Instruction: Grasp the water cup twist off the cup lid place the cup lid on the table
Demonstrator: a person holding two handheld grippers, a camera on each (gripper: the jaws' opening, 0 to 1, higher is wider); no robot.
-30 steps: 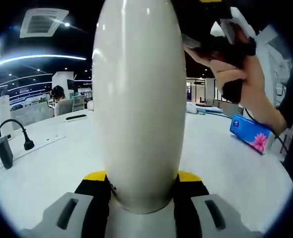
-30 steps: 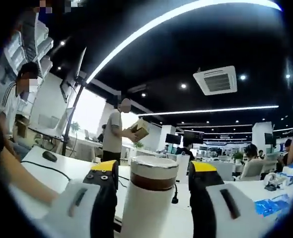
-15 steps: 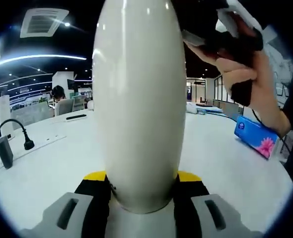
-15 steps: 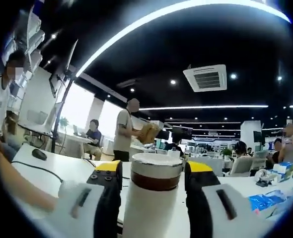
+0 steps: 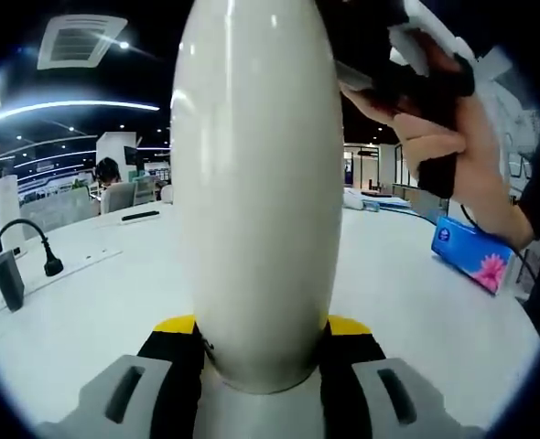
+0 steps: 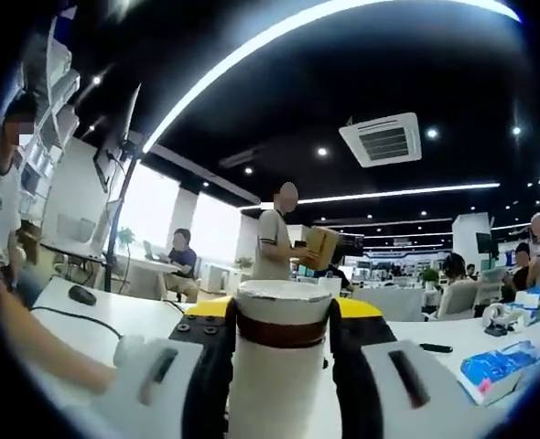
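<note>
In the left gripper view, a black power adapter (image 5: pixel 9 279) and its cable sit at the left edge of the white table (image 5: pixel 96 311). The left gripper (image 5: pixel 261 352) has its jaws closed tight on the lower body of the white water cup (image 5: pixel 256 183), which stands upright above the table, exactly as it did a second ago. To the right, a hand (image 5: pixel 444 137) works the right gripper up near the cup's top, and a blue tissue pack (image 5: pixel 476 256) lies on the table beyond.

In the right gripper view, the right gripper (image 6: pixel 284 320) has drawn in: its jaws, spread beside the cup lid (image 6: pixel 281 306) a second ago, now press against the brown band under the white cap. The background has also swung sideways, so the twist appears to be under way. The lid looks seated on the cup, so unscrewing and setting it down remain
</note>
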